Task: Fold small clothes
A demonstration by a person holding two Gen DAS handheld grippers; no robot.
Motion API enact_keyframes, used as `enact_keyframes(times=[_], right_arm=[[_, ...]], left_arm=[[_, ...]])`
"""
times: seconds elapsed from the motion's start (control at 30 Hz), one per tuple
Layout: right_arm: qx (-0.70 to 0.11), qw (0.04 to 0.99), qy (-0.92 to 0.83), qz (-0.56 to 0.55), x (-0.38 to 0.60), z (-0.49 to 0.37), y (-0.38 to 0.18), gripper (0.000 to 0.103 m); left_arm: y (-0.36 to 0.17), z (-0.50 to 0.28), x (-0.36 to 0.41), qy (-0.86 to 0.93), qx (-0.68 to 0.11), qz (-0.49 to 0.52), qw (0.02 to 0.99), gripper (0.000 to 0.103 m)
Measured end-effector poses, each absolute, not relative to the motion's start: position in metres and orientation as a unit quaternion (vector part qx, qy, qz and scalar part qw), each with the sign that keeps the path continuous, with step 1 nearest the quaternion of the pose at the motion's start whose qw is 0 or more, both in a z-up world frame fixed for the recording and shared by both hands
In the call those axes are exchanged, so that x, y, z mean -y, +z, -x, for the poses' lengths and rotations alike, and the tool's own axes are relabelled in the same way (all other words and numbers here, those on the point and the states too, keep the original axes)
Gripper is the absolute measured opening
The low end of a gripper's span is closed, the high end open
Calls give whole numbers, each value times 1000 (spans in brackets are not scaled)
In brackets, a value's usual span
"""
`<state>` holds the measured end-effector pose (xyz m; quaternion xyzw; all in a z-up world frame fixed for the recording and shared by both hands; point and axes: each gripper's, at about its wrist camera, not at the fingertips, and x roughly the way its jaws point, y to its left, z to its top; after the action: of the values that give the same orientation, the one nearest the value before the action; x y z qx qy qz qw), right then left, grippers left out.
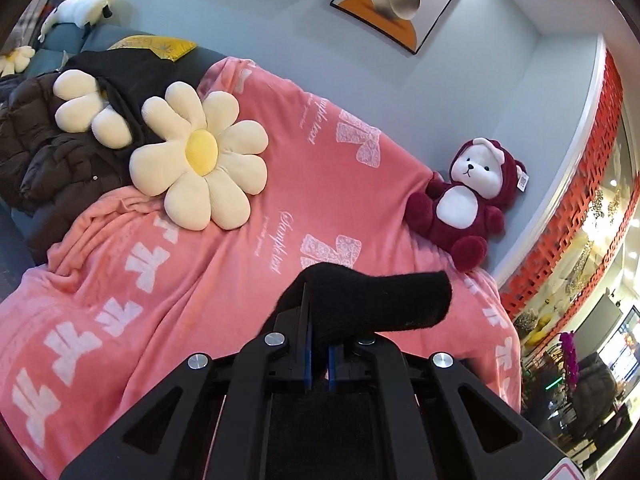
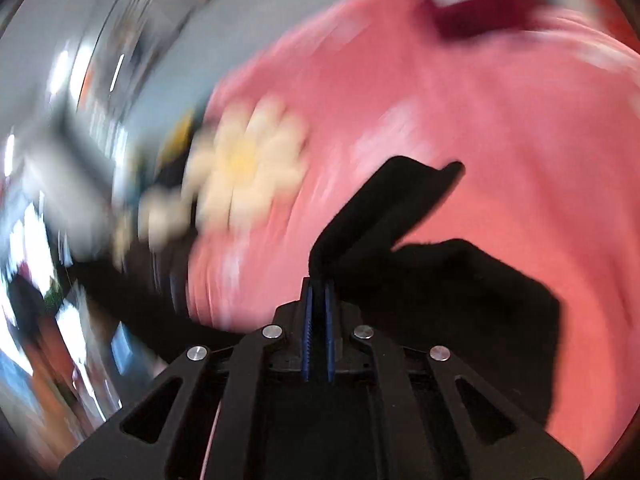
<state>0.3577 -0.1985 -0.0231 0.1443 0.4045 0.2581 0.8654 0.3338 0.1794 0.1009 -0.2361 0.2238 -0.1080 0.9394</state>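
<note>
A small black knitted garment [image 1: 372,300] is held up over the pink blanket [image 1: 200,280]. My left gripper [image 1: 319,340] is shut on one end of it; the free end sticks out to the right. In the right wrist view, my right gripper [image 2: 319,292] is shut on the black garment [image 2: 384,208], which hangs in folds to the right above the pink blanket [image 2: 500,140]. The right wrist view is strongly motion-blurred.
A cream flower cushion [image 1: 200,160] and a second one [image 1: 88,108] lie at the back left, beside dark jackets [image 1: 48,160]. A maroon plush bear [image 1: 468,200] sits against the grey wall at the right. The blurred flower cushion [image 2: 244,168] also shows in the right wrist view.
</note>
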Motion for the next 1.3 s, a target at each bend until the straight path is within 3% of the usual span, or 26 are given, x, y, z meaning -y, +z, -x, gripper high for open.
enact_keyframes(times=[0.13, 0.2, 0.27, 0.33, 0.57, 0.77, 0.83, 0.87, 0.9, 1.03, 1.3], right_arm=[[-513, 806, 294, -30, 102, -348, -123, 7], [-478, 829, 290, -4, 96, -331, -124, 9], [-467, 837, 284, -30, 114, -324, -110, 35], [-437, 857, 266, -57, 142, -313, -92, 44], [-408, 908, 42, -85, 294, -264, -82, 44], [-443, 895, 9, -52, 323, -263, -126, 41], [-444, 893, 25, -70, 320, -276, -133, 32], [-442, 893, 26, -80, 319, -284, -133, 6], [-439, 894, 5, -93, 325, -291, -133, 2], [-433, 883, -26, -179, 369, -290, -149, 3], [-409, 897, 2, -166, 349, -278, -115, 9]], left_arm=[[103, -334, -169, -118, -229, 227, 939, 3], [102, -336, -161, -127, -233, 224, 938, 3], [98, -339, -148, -140, -242, 216, 936, 4], [91, -343, -133, -157, -252, 206, 932, 4], [76, -347, -99, -188, -266, 222, 919, 4], [70, -344, -89, -186, -274, 217, 918, 4], [69, -343, -88, -182, -276, 220, 918, 4], [69, -343, -87, -181, -278, 219, 918, 4], [68, -343, -86, -179, -281, 216, 918, 4], [65, -341, -75, -190, -293, 202, 915, 4], [35, -344, -6, -254, -328, 189, 890, 4]])
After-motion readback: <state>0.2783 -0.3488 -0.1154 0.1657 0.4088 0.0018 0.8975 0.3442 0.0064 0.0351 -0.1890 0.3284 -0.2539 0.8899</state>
